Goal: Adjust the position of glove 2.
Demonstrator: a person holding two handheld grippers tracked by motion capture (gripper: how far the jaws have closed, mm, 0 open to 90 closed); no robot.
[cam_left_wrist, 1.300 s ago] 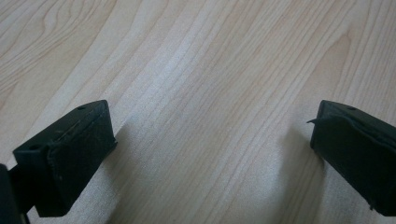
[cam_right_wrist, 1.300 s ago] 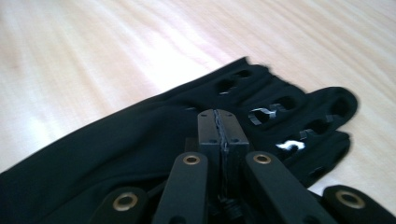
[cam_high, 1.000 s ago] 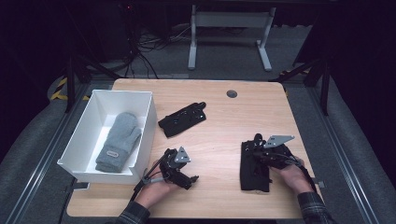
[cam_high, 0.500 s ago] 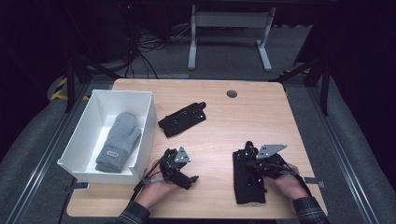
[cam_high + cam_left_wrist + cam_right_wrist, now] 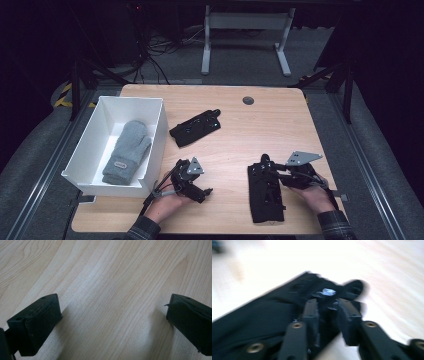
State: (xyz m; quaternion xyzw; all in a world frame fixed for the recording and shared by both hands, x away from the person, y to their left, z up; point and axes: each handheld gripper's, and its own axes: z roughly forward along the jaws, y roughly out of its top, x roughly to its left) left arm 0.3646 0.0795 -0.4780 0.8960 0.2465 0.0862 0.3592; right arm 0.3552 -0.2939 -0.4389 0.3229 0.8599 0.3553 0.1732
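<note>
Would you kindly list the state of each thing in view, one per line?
Left gripper: open, holding nothing, low over the table.
Right gripper: shut on the near black glove.
Far black glove: flat on the table, untouched.
Grey mitten: lying in the white box.

table [image 5: 280, 135]: light wood top, rounded corners – dark round grommet [image 5: 248, 100] near the far edge
white bin [image 5: 95, 135]: on the left side, overhanging the left edge a bit
far black glove [image 5: 195, 128]: flat near the middle, just right of the bin
near black glove [image 5: 266, 191]: flat at the near right – lies lengthwise toward the front edge
</note>
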